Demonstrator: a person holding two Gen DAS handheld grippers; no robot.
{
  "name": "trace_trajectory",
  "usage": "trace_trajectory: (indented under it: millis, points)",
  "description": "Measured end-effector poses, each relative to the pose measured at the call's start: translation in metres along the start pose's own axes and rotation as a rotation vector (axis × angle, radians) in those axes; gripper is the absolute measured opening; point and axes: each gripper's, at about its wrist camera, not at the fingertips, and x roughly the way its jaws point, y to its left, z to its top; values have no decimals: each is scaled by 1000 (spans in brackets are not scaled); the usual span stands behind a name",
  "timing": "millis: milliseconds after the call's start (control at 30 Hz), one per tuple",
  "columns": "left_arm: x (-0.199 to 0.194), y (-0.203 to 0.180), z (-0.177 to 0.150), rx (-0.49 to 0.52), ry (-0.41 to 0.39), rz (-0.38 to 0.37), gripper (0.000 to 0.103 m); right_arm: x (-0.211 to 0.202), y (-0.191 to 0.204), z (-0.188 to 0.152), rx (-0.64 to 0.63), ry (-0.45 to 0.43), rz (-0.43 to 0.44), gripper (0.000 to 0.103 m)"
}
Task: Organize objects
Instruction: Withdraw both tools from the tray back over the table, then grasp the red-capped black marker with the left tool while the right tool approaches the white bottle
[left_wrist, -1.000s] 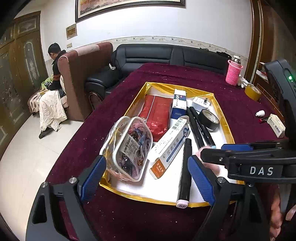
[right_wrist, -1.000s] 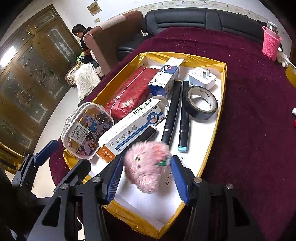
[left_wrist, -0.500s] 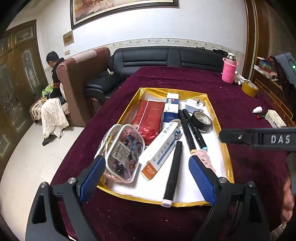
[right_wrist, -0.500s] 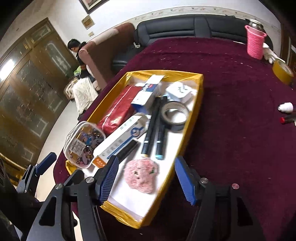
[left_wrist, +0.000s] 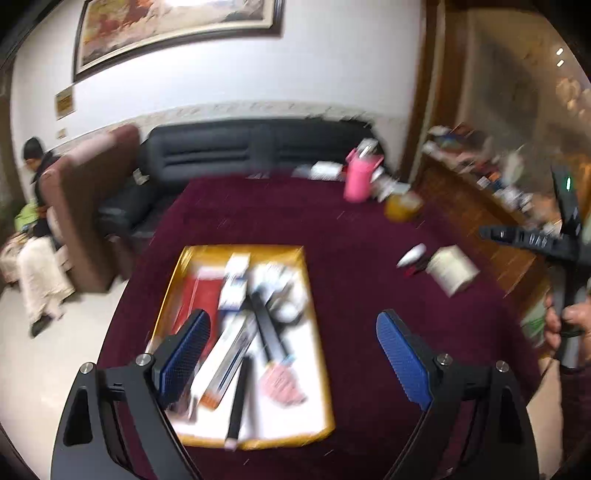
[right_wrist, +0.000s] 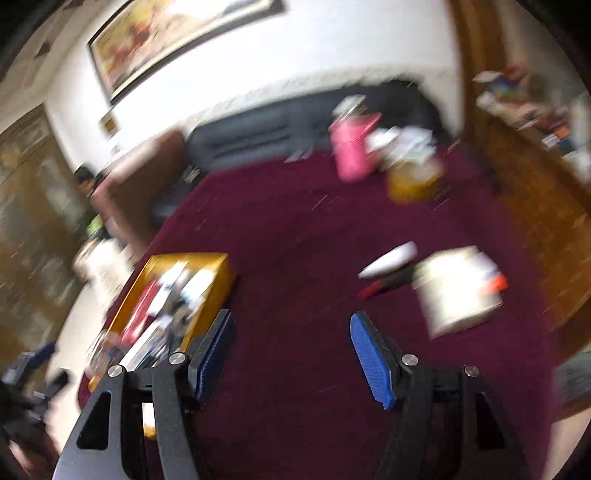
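Hanging above the gold-rimmed tray (left_wrist: 312, 291), the left gripper (left_wrist: 293, 358) has its 2 blue pads spread wide with nothing between them. Directly below and ahead of it the tray holds a red pouch (left_wrist: 199, 295) by the left pad, a long white box (left_wrist: 227, 360), several black markers (left_wrist: 238, 400) and a pink fluffy toy (left_wrist: 282, 380) lying loose on the white lining toward the right pad; the blur hides finer detail. Farther ahead and to the right of that gripper, on the maroon surface (left_wrist: 351, 258), lie a small white bottle (left_wrist: 410, 254) and a white box (left_wrist: 452, 267), well apart from the tray. The right gripper (right_wrist: 291, 354) hangs over bare maroon cloth, its jaws parted and empty, having just been opening. To its left sits the tray (right_wrist: 218, 275), near its left pad; ahead and to its right lie the white bottle (right_wrist: 389, 258), a red-tipped pen (right_wrist: 386, 284) touching or just beside it, and the white box (right_wrist: 456, 288). Farther off stand a pink holder (right_wrist: 351, 147) and a yellow tape roll (right_wrist: 413, 181). Beyond the surface is a dark sofa (left_wrist: 251, 147), with a seated person (left_wrist: 37, 229) far off to the left.
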Motion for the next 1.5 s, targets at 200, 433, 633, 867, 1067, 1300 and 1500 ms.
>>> trace_trajectory:
  millis: [200, 433, 633, 867, 1067, 1300, 1500]
  points:
    - [-38, -31, 115, 33, -111, -40, 91, -118, -70, 72, 50, -205, -187, 85]
    - [-14, -81, 188, 122, -150, -9, 103, -178, -118, 138, 33, -235, -364, 103]
    - [116, -128, 125, 148, 88, -184, 103, -44, -167, 76, 163, 33, -189, 103]
    - [244, -153, 58, 172, 247, -210, 102, 96, -198, 12, 266, 171, -133, 101]
    - [317, -175, 41, 258, 266, -180, 92, 121, -235, 9, 308, 106, -221, 101]
    - [372, -187, 33, 226, 332, -239, 86, 150, -263, -2, 379, 115, -165, 101]
    - [368, -211, 24, 292, 317, -291, 86, 167, -270, 6, 392, 111, -120, 101]
